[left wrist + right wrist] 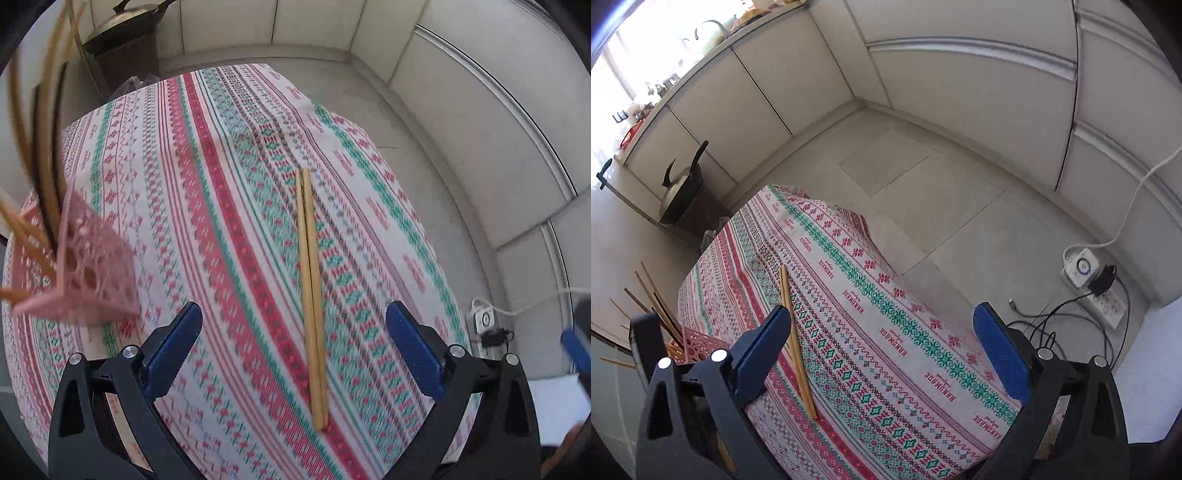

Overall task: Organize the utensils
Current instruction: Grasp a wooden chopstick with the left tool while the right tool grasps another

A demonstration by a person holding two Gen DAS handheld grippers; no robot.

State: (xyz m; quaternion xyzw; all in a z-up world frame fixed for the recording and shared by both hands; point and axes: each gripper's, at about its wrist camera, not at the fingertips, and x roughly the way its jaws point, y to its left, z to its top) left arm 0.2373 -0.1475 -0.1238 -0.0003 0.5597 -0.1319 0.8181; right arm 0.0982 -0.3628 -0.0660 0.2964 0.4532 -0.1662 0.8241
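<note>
A pair of light wooden chopsticks (311,295) lies side by side on the patterned tablecloth (221,206). My left gripper (293,323) is open and empty, hovering above the near half of the pair, which lies between its blue pads. A pink lattice utensil holder (94,269) with several chopsticks standing in it sits at the left. In the right wrist view the same pair (796,339) lies left of centre, and the holder (698,341) shows at the left edge. My right gripper (881,325) is open and empty above the cloth.
The small table drops off to tiled floor (923,177) on the far and right sides. A power strip with a timer plug and cables (1089,277) lies on the floor at right. A dark wok on a stand (681,192) is beyond the table, by white cabinets.
</note>
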